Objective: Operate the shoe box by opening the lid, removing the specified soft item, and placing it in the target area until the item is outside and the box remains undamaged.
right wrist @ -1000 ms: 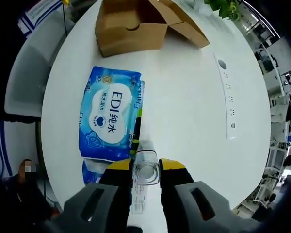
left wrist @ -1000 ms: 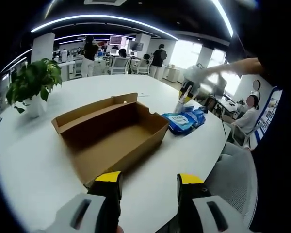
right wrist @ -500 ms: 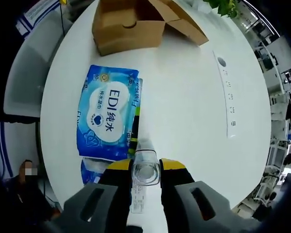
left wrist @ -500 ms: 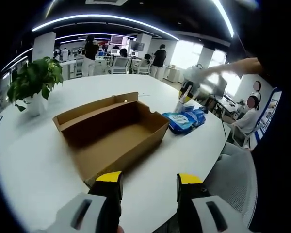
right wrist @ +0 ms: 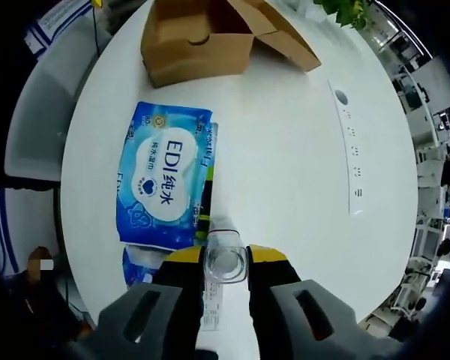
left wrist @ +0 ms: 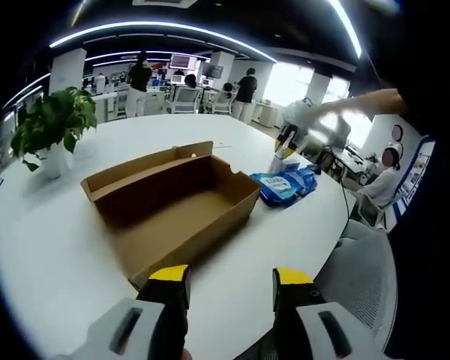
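step: set bottle (right wrist: 225,264) down by wipes (right wrist: 165,187) | right gripper (right wrist: 225,259) fingers pinching bottle above tabletop (right wrist: 300,150) | left gripper (left wrist: 225,281) fingers spread, empty | box (left wrist: 172,202) open, well apart | lower slow, upright, release gently

The left gripper (left wrist: 231,283) had grey moulded bodies with slotted openings, ending in black jaws capped with yellow tips. The right gripper (right wrist: 225,259) matched it: grey slotted housings, black jaws, yellow tips. The person's sleeve (left wrist: 424,90) was dark.
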The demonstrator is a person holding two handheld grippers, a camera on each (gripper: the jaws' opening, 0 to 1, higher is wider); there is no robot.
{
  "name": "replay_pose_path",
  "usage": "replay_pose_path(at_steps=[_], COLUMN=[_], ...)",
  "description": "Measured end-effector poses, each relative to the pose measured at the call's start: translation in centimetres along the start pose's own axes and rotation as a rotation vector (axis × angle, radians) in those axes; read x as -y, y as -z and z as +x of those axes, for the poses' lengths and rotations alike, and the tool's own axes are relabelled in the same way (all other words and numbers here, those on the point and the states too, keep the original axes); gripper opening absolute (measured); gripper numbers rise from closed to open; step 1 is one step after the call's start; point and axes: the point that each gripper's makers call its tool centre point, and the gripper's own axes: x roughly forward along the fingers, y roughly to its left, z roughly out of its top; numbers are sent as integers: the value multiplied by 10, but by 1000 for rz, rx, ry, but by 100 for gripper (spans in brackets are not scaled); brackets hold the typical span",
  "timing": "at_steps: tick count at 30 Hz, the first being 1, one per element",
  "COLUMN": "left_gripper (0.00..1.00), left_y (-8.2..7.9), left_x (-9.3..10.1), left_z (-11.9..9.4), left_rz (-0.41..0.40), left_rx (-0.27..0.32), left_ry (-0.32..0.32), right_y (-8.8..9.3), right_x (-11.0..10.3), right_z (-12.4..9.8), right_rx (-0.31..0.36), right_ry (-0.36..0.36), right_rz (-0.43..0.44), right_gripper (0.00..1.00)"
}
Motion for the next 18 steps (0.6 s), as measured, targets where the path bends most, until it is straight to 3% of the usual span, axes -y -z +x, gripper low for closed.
replay_pose_path(at_steps=[18], left_gripper=[44], left_y=[1], left_x=[0], left_z=[-1], left_rz=[3], left_rx=[-2], left_ry=[1], right_y=[-1], right_x=[2], right_z=[-1], right_rx=[11], right_ry=[6], right_rz=[2], right_gripper=[21])
